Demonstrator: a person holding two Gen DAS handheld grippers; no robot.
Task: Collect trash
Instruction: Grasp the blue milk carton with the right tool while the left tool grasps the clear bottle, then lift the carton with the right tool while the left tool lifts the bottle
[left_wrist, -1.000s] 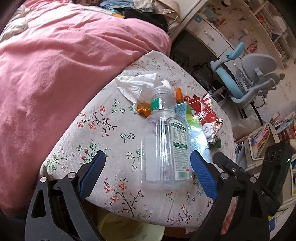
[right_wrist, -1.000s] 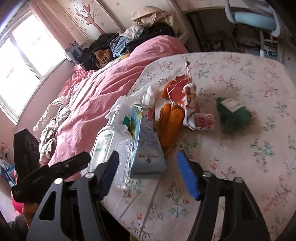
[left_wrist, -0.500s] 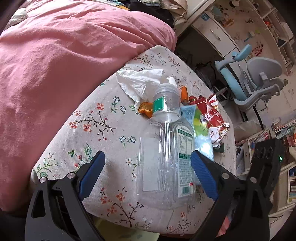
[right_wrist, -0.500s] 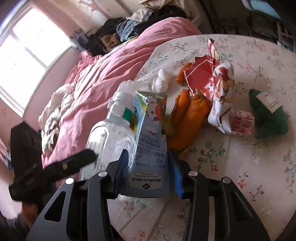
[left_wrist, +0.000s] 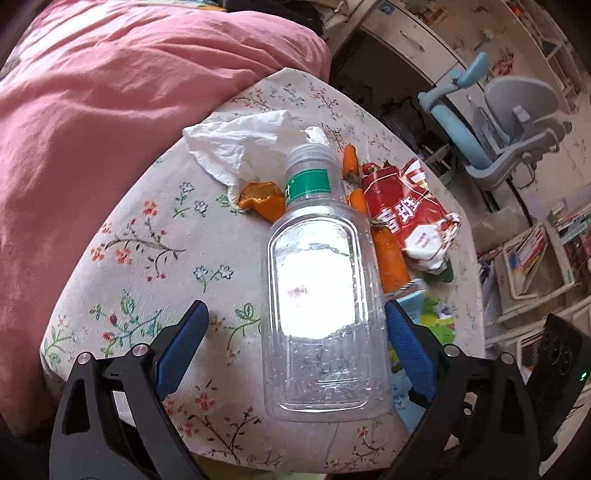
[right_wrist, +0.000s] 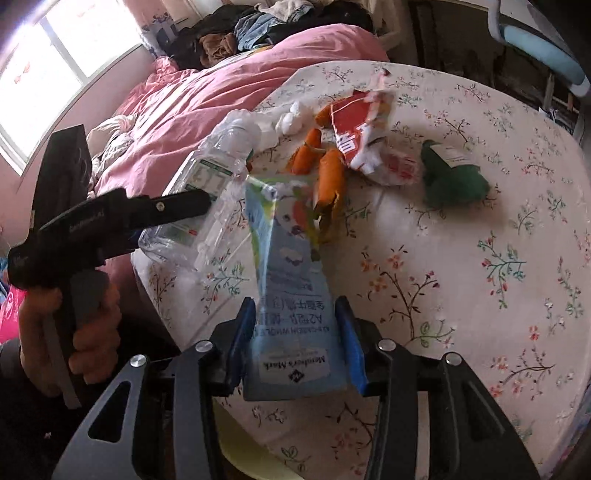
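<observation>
Floral-cloth table beside pink bed. R gripper clamped on blue milk carton at near edge, jaws having just eased wider. L gripper spread wide, clear bottle lying between fingers w/o contact. Beyond: orange peels, red wrapper, tissue, green scrap.

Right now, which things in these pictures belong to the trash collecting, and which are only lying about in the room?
For the job:
- clear plastic bottle, between the open left gripper fingers
- blue milk carton, clamped in the right gripper
- orange peels
- red snack wrapper
- white tissue
- green wrapper

Lying about:
- pink duvet
- desk chair
- clothes pile
</observation>
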